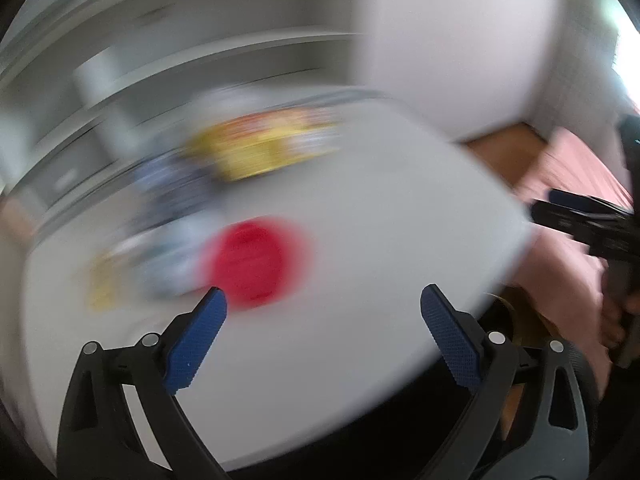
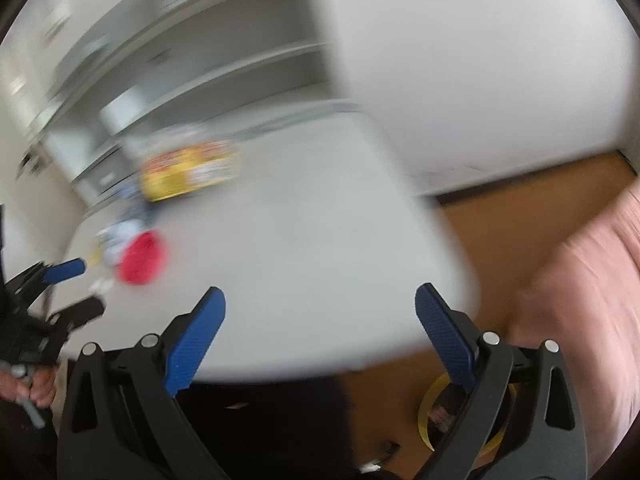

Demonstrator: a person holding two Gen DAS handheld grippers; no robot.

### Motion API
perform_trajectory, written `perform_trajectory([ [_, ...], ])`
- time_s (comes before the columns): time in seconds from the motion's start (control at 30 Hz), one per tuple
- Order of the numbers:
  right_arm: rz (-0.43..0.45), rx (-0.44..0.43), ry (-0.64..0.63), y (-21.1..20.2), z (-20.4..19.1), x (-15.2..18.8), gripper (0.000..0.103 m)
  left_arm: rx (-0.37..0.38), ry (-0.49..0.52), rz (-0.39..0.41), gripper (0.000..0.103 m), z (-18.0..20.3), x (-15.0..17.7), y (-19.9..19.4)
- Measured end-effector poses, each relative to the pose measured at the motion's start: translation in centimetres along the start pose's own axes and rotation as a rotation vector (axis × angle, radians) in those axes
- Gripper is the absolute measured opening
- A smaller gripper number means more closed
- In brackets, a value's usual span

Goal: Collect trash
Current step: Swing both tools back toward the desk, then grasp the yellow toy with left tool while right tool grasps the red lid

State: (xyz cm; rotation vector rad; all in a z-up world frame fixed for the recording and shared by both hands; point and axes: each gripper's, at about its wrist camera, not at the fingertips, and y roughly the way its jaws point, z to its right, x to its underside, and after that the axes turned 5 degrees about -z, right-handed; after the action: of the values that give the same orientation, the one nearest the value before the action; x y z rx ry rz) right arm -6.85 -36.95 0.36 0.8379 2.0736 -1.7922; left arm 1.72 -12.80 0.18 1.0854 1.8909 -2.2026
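Both views are motion-blurred. A red round cup-like thing (image 1: 252, 260) lies on the white table (image 1: 380, 208), with crumpled whitish-blue wrappers (image 1: 168, 264) to its left and a yellow snack package (image 1: 264, 144) farther back. My left gripper (image 1: 322, 320) is open and empty, just in front of the red thing. My right gripper (image 2: 320, 320) is open and empty over the table's near edge; the red thing (image 2: 142, 258) and yellow package (image 2: 188, 174) lie to its far left. The left gripper (image 2: 74, 286) shows at that view's left edge.
A yellow-rimmed bin (image 2: 444, 416) stands on the wooden floor (image 2: 520, 216) below the table's right corner. A pink cloth (image 2: 592, 320) lies at the right. White shelves (image 1: 160, 60) and a white wall (image 2: 480, 60) stand behind the table.
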Motion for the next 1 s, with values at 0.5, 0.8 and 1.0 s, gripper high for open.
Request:
perform_trajectory([
  [0.5, -0.167, -0.142, -0.308, 9.8, -19.9, -3.4, 0.096, -0.118, -0.315, -0.055, 0.095, -18.9, 3.9, 2.2],
  [0.8, -0.231, -0.081, -0.307, 12.4, -19.5, -3.3, 0.096, -0.160, -0.257, -0.108, 0.094, -20.4, -0.1, 7.4],
  [1.0, -0.270, -0.065, -0.327, 14.3, -19.8, -3.5, 0.096, -0.186, -0.267, -0.131, 0.070, -20.8, -1.0, 9.0],
])
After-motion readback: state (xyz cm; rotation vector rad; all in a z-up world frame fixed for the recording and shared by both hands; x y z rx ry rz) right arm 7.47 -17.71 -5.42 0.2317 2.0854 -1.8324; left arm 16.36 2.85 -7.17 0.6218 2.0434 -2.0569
